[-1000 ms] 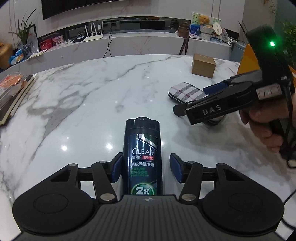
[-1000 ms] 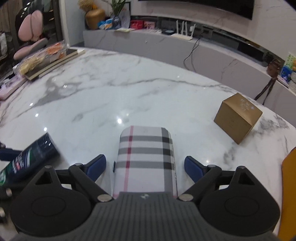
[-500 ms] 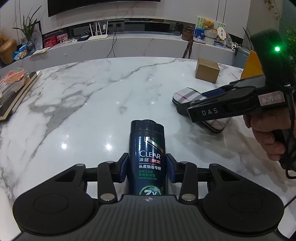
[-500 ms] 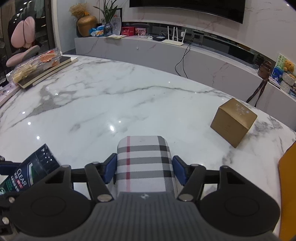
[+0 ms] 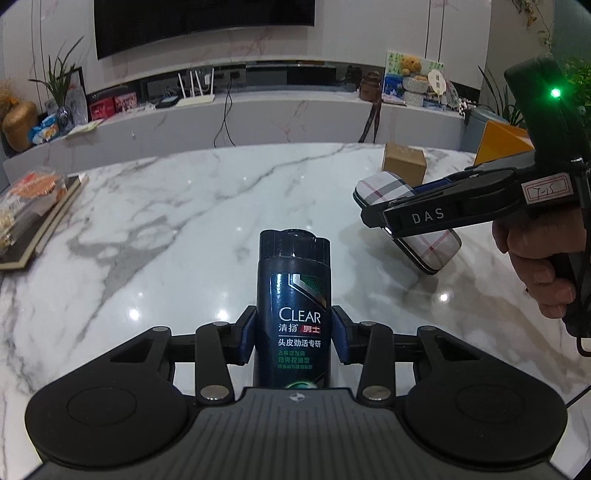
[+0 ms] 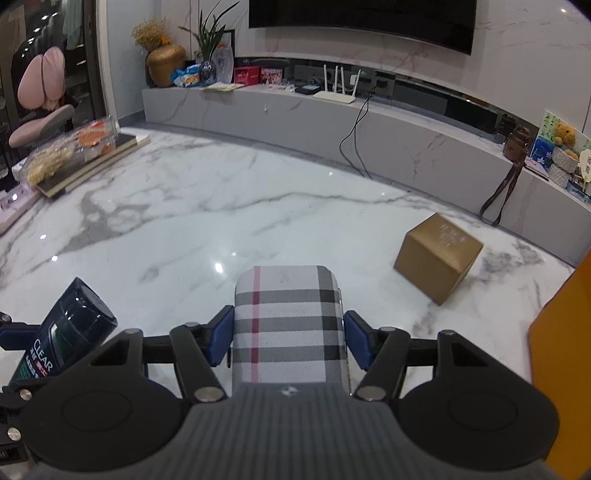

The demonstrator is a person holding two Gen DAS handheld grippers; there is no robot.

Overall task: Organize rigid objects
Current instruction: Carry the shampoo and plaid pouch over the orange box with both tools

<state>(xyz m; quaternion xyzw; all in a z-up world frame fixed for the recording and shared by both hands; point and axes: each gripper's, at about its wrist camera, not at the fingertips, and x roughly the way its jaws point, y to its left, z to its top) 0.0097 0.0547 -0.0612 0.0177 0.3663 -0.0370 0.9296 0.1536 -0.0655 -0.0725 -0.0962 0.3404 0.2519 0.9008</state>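
Left gripper [image 5: 293,341] is clamped on a dark shampoo bottle [image 5: 294,295], cap closed. Right gripper [image 6: 288,341] grasps a plaid case [image 6: 288,321], shut, contents unseen. Brown box [image 6: 437,256] sits closed on the marble table [image 6: 184,236].

You're over a white marble table [image 6: 258,206] with grey veining; ceiling lights glint off its glossy top. Behind it, a long grey marble-look console [image 6: 406,147] runs along a pale marble wall. A dark curved TV [image 5: 203,26] hangs above it. On the console: white router [image 6: 338,92] with its cable trailing down, red boxes [image 6: 245,75], gold vase [image 6: 166,64] with dried flowers, a potted plant [image 6: 207,48]. Pink chair [image 6: 40,96] at your far left. Books [image 6: 92,162] under a snack packet sit on the table edge.
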